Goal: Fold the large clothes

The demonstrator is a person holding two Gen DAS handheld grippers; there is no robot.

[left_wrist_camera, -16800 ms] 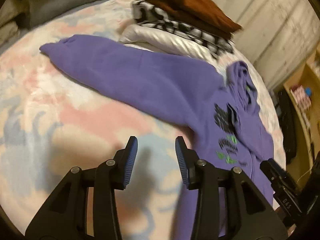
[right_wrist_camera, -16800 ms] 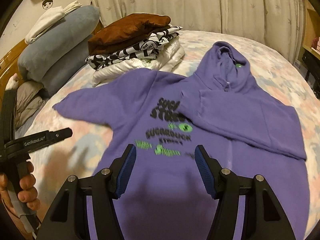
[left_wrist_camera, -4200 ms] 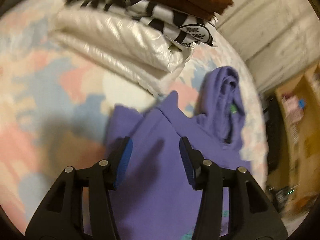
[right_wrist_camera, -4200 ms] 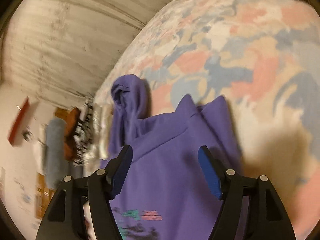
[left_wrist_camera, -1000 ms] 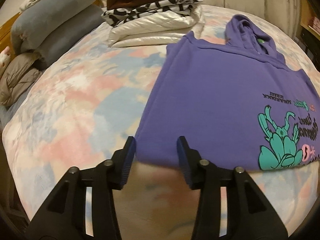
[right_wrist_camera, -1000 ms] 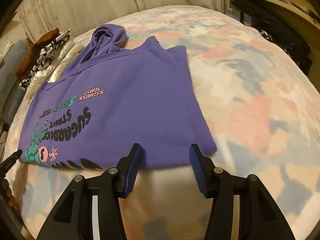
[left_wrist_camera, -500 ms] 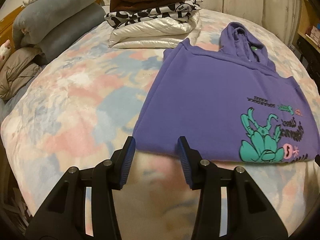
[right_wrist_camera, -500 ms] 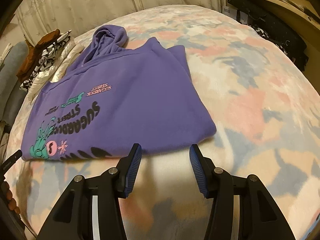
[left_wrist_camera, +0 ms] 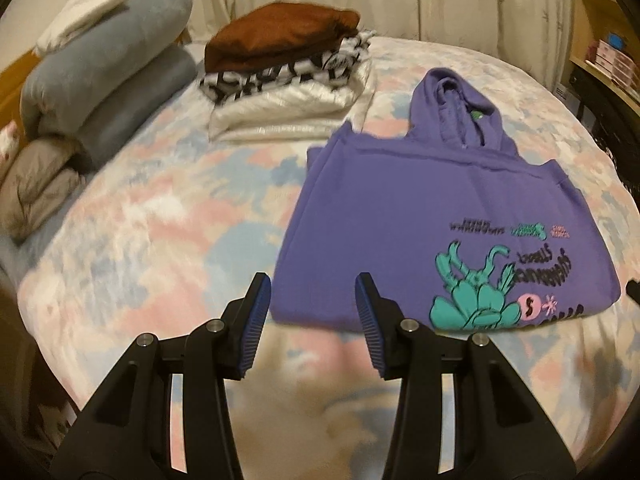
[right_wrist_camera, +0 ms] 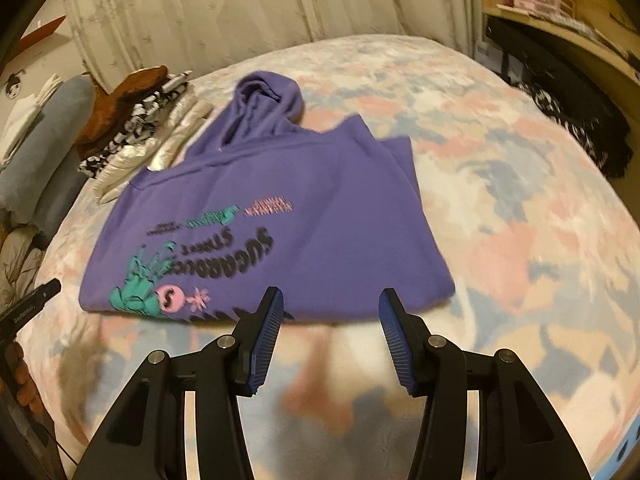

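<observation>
A folded purple hooded sweatshirt point(right_wrist_camera: 280, 216) is laid at mid-frame on the pastel-patterned bedspread point(right_wrist_camera: 520, 240); "SUGAR" is read upside down in black print. The left gripper point(left_wrist_camera: 312, 292) and right gripper point(right_wrist_camera: 330, 308) are held apart, empty, below its hem.

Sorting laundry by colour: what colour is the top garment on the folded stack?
Rust brown, clearest in the left wrist view.

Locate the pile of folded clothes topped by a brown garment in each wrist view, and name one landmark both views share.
Left wrist view: the pile of folded clothes sits upper centre-left, beyond the purple hoodie's left shoulder.
Right wrist view: the pile sits at the left edge, left of the hood.
Shared landmark: the hoodie's upright hood, beside the pile in both.
</observation>
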